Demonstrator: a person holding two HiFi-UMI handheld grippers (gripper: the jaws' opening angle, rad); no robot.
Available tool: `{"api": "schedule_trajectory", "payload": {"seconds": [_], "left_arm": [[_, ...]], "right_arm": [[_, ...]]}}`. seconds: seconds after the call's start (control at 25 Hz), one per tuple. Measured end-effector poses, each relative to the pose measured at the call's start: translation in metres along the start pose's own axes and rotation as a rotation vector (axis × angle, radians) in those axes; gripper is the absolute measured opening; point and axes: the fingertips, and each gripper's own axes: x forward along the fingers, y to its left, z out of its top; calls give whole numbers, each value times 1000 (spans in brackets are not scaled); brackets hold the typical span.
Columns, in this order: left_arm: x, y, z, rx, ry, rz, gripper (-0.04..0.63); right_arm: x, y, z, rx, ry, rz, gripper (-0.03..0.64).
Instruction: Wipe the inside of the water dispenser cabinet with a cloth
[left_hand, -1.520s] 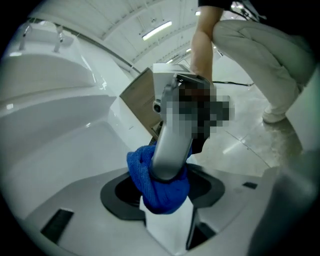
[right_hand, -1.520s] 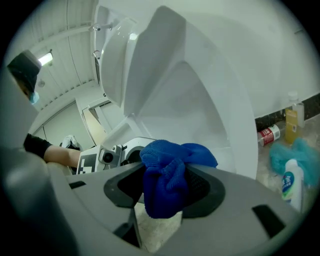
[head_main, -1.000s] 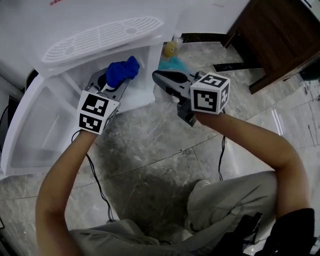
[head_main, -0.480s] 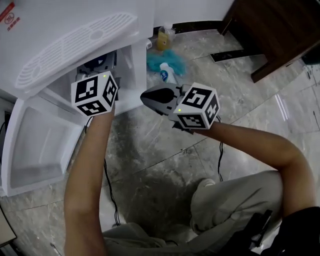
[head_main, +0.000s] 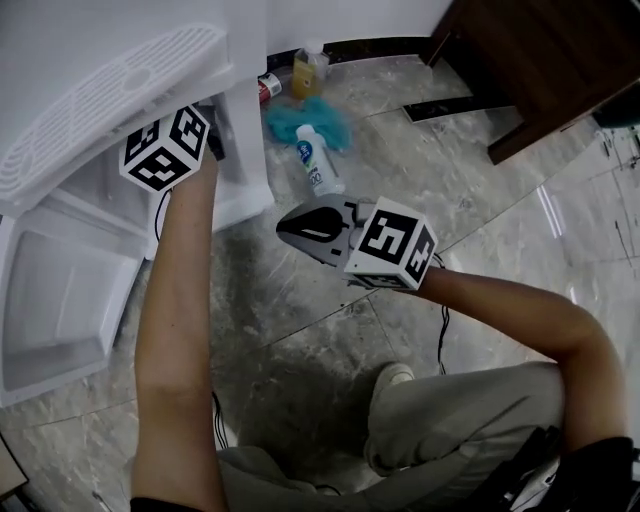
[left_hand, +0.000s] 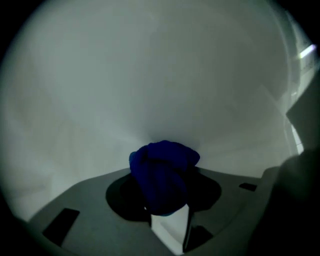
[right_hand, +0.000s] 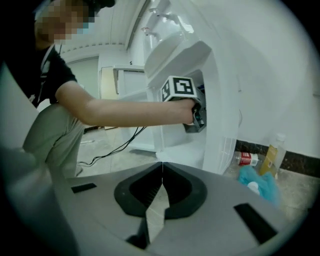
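Since a second ago the left gripper (left_hand: 166, 192) has pushed from the mouth of the cabinet (head_main: 243, 150) to deep inside it. In the head view only its marker cube (head_main: 165, 147) and the forearm now show at the opening. The right gripper (head_main: 290, 229) has sunk and drawn back from the dispenser (head_main: 100, 90), and it hangs over the floor (head_main: 300, 330).

The left gripper's jaws are part-way closed on the blue cloth (left_hand: 162, 165), which bulges out past their tips. The cloth is close to the cabinet's pale inner wall (left_hand: 150, 75); whether it touches the wall cannot be told. The right gripper's jaws are closed tip to tip with nothing between them.

The cabinet door (head_main: 60, 290) stands swung open at the lower left of the dispenser. On the floor by the far wall, just right of the dispenser, lie a red can (head_main: 268, 87), a yellow bottle (head_main: 308, 70), a teal rag (head_main: 290, 122) and a white bottle (head_main: 318, 165) partly on the rag. A black cable (head_main: 445, 320) runs across the floor under the right arm.
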Motion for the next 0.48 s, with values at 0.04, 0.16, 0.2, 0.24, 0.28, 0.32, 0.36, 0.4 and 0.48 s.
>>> {"api": "schedule_trajectory", "payload": {"seconds": [0.04, 0.16, 0.2, 0.24, 0.28, 0.32, 0.36, 0.4, 0.48], "left_arm": [[2, 0, 0, -5, 4, 11, 166], [-8, -4, -6, -8, 1, 24, 166], [-15, -6, -7, -7, -6, 19, 166], [-21, -8, -8, -9, -15, 14, 166], [-27, -9, -9, -17, -25, 9, 166], [-32, -9, -9, -27, -35, 6, 166], [-34, -9, -8, -32, -45, 1, 166], [-33, -10, -6, -27, -52, -6, 166], [-25, -10, 0, -2, -53, -23, 166]], "right_arm": [[-2, 3, -2, -32, 7, 7, -2], [-1, 2, -6, -47, 17, 16, -2], [1, 0, -6, -43, 18, 18, -2], [4, -2, -5, -43, 18, 22, -2], [7, -4, -5, -51, 20, 26, -2], [10, -5, -6, -63, 25, 29, -2], [12, -7, -8, -74, 33, 28, -2], [13, -10, -11, -77, 43, 24, -2], [12, -17, -16, -54, 54, 8, -2]]}}
